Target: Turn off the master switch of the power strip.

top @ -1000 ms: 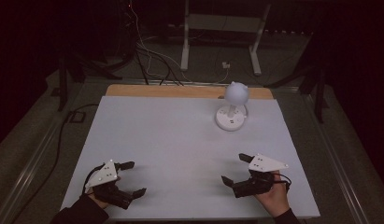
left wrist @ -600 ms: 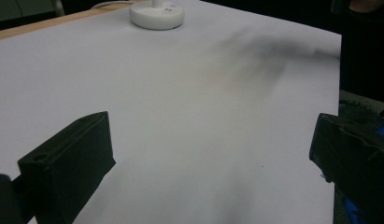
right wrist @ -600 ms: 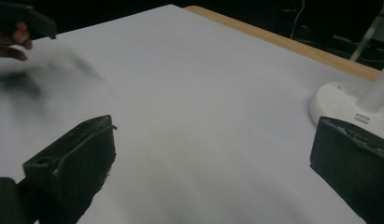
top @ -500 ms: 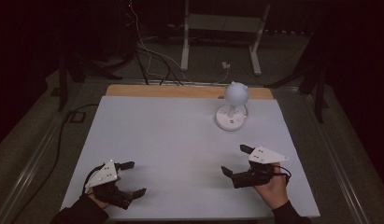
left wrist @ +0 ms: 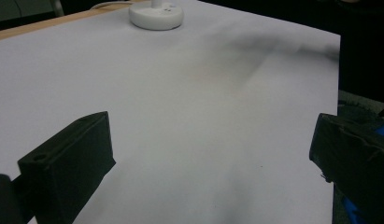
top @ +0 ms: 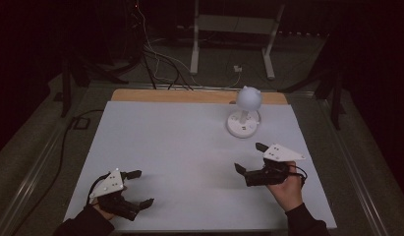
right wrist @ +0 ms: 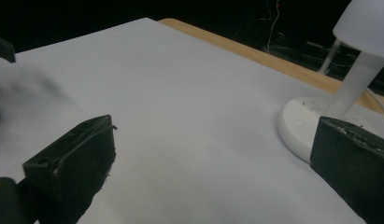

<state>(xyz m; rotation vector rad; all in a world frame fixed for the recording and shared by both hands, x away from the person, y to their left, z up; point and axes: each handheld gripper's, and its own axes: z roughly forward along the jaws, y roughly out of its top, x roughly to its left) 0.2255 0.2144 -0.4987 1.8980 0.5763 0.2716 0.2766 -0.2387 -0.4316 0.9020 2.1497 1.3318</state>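
Note:
A small white lamp (top: 245,112) with a round head and a disc base stands at the far right of the white table (top: 180,147). Its base (left wrist: 156,15) lies far ahead in the left gripper view, and the lamp (right wrist: 341,88) stands close at the right in the right gripper view. My left gripper (top: 139,188) rests open near the front left edge. Open too, my right gripper (top: 249,157) is held in a hand at the front right, a short way in front of the lamp. Nothing sits between either pair of jaws.
A wooden strip (top: 189,96) runs along the table's far edge. Behind it, cables (top: 155,59) and a white metal stand (top: 234,29) lie on the dark floor. A cable (top: 67,142) trails down the table's left side.
My right gripper has moved a little forward, toward the lamp. The left gripper has stayed in place.

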